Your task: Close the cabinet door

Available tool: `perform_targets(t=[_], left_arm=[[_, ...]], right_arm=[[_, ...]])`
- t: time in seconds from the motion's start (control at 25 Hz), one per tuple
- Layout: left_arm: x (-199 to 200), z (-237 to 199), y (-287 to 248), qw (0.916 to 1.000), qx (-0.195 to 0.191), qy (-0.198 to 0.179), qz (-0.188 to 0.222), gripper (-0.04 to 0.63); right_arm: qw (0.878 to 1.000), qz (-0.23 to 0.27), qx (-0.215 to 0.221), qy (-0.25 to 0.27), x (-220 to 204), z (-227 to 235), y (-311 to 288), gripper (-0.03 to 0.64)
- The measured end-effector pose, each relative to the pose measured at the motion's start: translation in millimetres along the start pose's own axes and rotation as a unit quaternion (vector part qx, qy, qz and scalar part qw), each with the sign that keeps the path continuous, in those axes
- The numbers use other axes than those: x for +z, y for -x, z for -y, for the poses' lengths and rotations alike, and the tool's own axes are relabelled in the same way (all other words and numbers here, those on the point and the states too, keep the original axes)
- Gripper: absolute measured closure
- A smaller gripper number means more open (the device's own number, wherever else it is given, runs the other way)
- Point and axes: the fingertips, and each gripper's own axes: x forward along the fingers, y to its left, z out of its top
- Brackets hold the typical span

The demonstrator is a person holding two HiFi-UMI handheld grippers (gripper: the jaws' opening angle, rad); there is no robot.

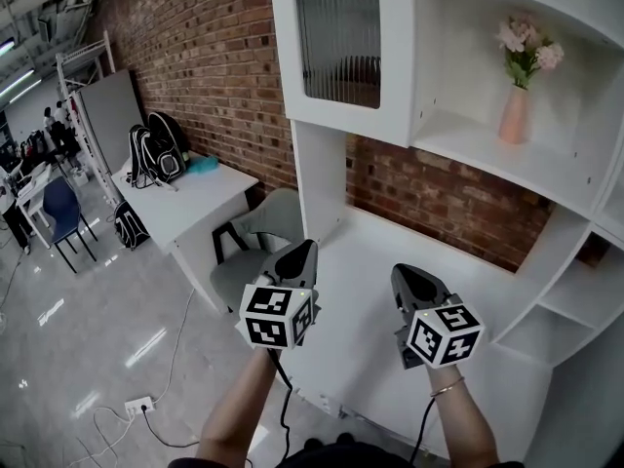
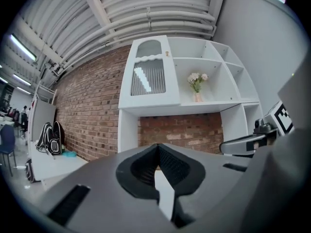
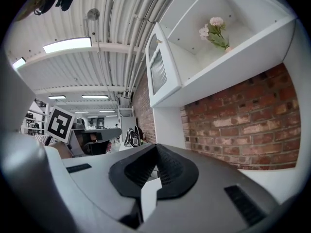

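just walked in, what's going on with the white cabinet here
A person holds a two-jaw tool in each hand, low in front of a white cabinet. The left tool and the right tool are both shut and empty, touching nothing. The cabinet door with the ribbed glass panel looks shut against its compartment, beside an open shelf holding a vase of flowers. Neither tool is up at the door.

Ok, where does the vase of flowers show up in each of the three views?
Head view: vase of flowers upper right, standing on the open shelf.
Left gripper view: upper centre, slightly right.
Right gripper view: upper right.
Shared landmark: the glass-panelled cabinet door, to its left in every view.
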Motion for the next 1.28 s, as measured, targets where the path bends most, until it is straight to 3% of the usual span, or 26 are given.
perform_targets(t=[0.36, 0.68, 1.28], left_arm=[[-61.1, -9.2, 35.1, 0.9986, 0.036, 0.007, -0.038, 0.586], [-106.8, -14.3, 72.9, 0.9953, 0.057, 0.034, -0.07, 0.586], [-150.7, -31.7, 122.2, 0.9899, 0.097, 0.05, -0.09, 0.586]], right_arm=[[1.0, -0.02, 0.013, -0.019, -37.8, -16.7, -4.8, 0.617], [0.998, -0.048, 0.019, -0.032, -73.7, -29.4, -5.7, 0.617], [0.994, -0.087, 0.036, -0.051, -117.7, -53.3, -6.8, 0.617]])
